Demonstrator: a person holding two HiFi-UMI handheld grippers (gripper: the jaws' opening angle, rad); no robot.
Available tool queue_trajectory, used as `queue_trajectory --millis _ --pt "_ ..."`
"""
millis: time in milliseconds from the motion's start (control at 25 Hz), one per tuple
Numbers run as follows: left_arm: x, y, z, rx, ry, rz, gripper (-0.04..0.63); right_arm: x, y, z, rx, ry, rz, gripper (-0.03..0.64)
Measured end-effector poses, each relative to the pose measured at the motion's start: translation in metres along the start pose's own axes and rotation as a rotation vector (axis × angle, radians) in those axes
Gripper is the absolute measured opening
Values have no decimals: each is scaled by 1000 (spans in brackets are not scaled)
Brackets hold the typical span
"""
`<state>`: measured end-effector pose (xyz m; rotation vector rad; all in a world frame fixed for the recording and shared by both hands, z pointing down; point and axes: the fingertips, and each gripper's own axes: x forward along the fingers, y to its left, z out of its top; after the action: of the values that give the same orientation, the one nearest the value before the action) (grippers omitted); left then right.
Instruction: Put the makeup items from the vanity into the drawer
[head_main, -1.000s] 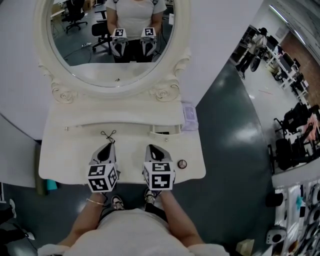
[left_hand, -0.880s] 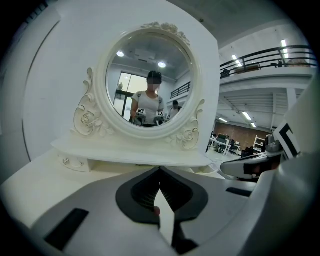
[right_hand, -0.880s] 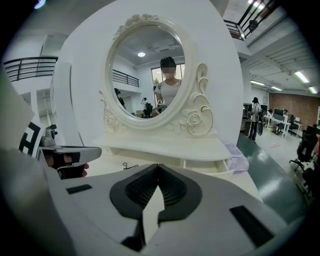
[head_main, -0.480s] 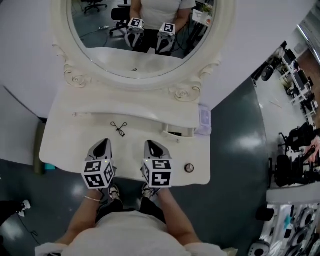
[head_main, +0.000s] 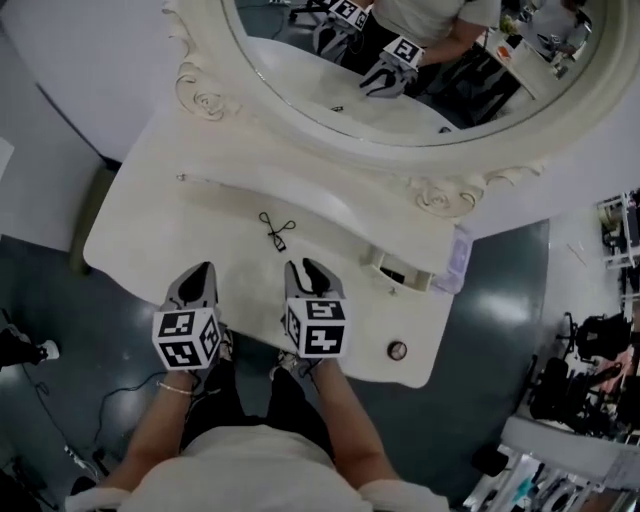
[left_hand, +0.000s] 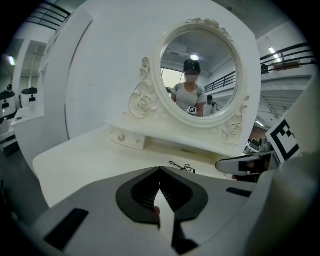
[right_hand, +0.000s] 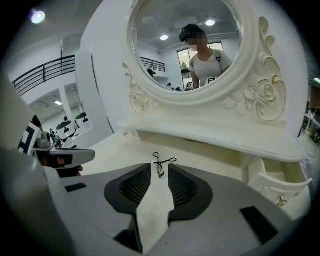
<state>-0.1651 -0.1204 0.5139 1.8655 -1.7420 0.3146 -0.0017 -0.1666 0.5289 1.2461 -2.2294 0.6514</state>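
Note:
A thin black looped makeup tool (head_main: 277, 231) lies on the white vanity top (head_main: 170, 215), in front of the mirror. My right gripper (head_main: 313, 268) hovers just short of it, and the tool (right_hand: 160, 164) lies straight ahead of the jaws. Those jaws have just been opening and stand a little apart with nothing between them. My left gripper (head_main: 199, 272) is beside it at the table's front edge, shut and empty; in its own view the black tool (left_hand: 183, 167) lies ahead to the right. A small drawer (head_main: 398, 272) under the mirror shelf stands partly pulled out.
A small round compact (head_main: 397, 350) sits near the front right corner. A pale lilac box (head_main: 459, 258) rests at the right end of the shelf. The oval mirror (head_main: 420, 60) rises behind, and a shut drawer (left_hand: 125, 138) is at the left.
The head view has swung to the right. Both grippers have shifted left along the table's front, so the black tool now lies ahead of the right gripper instead of the left one.

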Motion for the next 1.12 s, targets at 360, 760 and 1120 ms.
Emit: queue_trajectory --millis 360,760,1120 --pt "8 33 -29 -74 39 67 3 43 -6 -10 -54 46 32 101" --pt "17 58 -46 -131 59 119 3 81 -6 -26 -111 111 49 86" --pt "21 51 -55 -143 73 111 3 88 -8 -28 -108 102 50 44"
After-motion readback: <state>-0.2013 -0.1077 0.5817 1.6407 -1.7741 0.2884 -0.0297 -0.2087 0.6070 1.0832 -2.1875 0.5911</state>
